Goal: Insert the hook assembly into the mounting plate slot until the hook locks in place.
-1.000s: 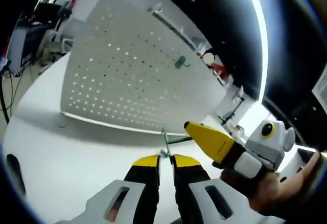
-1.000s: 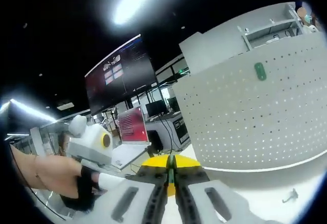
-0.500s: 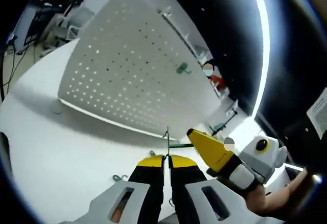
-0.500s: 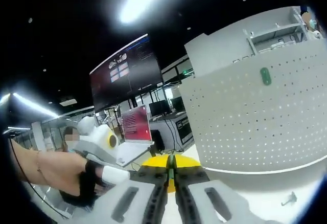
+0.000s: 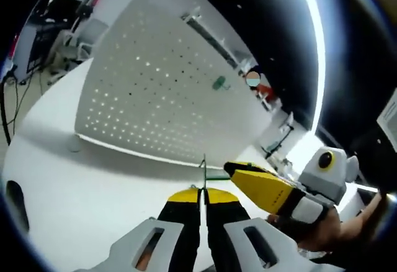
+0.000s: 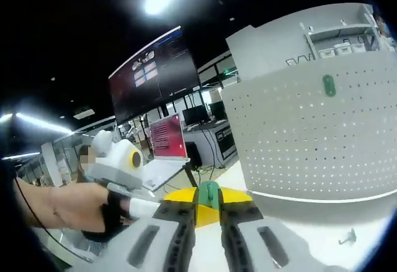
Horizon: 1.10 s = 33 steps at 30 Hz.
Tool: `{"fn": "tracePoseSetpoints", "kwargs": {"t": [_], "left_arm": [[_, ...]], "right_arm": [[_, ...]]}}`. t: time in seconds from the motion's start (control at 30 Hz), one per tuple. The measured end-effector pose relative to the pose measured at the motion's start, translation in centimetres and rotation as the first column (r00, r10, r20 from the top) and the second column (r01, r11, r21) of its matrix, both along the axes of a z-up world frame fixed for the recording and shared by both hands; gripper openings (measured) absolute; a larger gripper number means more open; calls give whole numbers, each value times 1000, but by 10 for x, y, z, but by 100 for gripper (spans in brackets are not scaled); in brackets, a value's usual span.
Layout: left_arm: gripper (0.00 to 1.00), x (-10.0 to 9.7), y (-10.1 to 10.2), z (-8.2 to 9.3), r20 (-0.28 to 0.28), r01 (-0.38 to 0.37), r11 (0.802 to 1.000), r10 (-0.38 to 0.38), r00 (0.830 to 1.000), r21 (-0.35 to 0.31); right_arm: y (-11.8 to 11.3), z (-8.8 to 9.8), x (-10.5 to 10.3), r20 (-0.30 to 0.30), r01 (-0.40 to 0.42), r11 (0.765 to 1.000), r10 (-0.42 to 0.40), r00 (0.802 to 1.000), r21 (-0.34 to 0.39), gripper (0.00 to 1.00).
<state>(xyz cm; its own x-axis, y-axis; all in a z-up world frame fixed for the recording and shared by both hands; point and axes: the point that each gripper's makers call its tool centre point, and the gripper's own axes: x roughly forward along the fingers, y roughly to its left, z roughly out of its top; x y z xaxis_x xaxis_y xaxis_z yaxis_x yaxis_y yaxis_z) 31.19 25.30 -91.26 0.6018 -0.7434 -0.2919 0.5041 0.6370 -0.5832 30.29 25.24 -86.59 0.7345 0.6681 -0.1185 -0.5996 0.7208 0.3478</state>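
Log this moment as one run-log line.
left gripper: shut on green hook | right gripper: shut on green piece | pegboard: upright, one green piece mounted | insertion: not yet done

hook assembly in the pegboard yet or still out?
Out. The green hook assembly sits clamped between the right gripper jaws, apart from the white pegboard. A separate green piece already hangs on the board.

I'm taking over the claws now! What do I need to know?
Left claw: shut on the hook assembly's thin wire.
Right claw: shut on its green tab.
The mounting plate stands upright ahead, apart from both claws, with one green hook on it. A spare hook lies on the table.
Done: hook picked up.
Left: push it into a slot until it locks.
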Motion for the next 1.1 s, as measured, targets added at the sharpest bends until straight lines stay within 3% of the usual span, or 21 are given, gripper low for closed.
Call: {"fn": "tracePoseSetpoints", "kwargs": {"t": [0.27,0.37,0.6,0.7,0.8,0.97,1.1], "left_arm": [[1,3,4,13,174,-9,995,-8,985,98],[1,2,5,9,206,-5,985,-31,978,174],[1,0,0,14,247,6,981,-54,967,193],[1,-1,-4,18,281,17,977,-78,956,213],[1,0,-6,28,356,7,969,-98,929,247],[1,2,-8,30,377,0,961,-108,920,277],[1,2,-8,27,346,1,966,-93,934,258]], "right_arm": [[-1,-1,0,-67,-4,999,6,998,38,10],[1,-3,1,-73,-19,999,22,997,35,10],[3,-6,3,-96,-24,998,29,995,51,8],[4,-5,3,-96,-34,998,39,995,50,6],[2,0,3,-95,-35,997,41,995,64,3],[0,5,4,-56,-28,998,31,998,51,1],[-1,3,4,-105,-6,994,17,994,106,1]]}}
